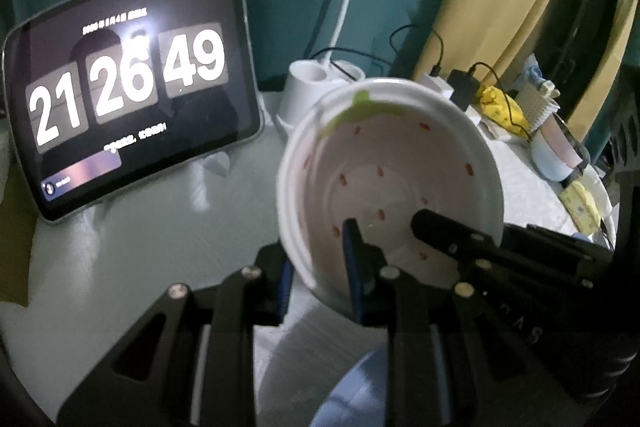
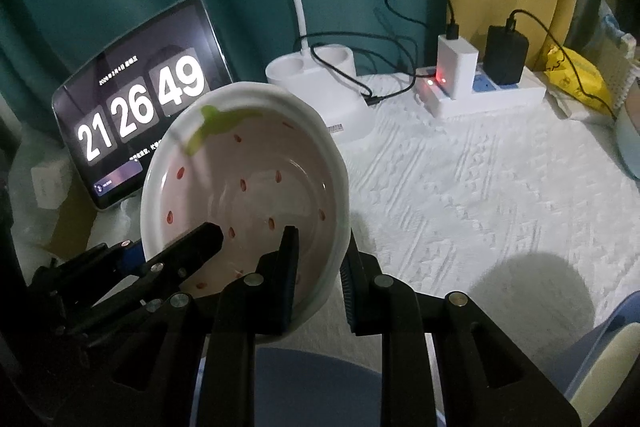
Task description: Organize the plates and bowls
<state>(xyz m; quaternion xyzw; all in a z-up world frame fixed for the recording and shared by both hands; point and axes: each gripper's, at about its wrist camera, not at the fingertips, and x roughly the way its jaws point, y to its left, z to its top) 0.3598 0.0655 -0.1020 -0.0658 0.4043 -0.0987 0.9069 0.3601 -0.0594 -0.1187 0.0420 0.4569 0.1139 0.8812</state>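
A white bowl (image 1: 400, 163) with a pink strawberry pattern and a green leaf mark hangs tilted above the table. My left gripper (image 1: 318, 275) is shut on its near-left rim, one blue pad inside the bowl and the other outside. The right gripper's black finger (image 1: 444, 233) reaches in from the right. In the right wrist view the same bowl (image 2: 244, 187) is pinched at its near-right rim by my right gripper (image 2: 320, 279), also shut, while the left gripper's finger (image 2: 196, 243) comes in from the left. A blue dish (image 2: 316, 379) lies below.
A tablet showing a flip clock (image 2: 140, 107) leans at the back left. A white lamp base (image 2: 320, 79), a power strip with chargers and cables (image 2: 480, 83) and a yellow packet (image 2: 576, 79) line the back. A pale blue bowl (image 1: 556, 151) sits far right on the white textured cloth (image 2: 480, 187).
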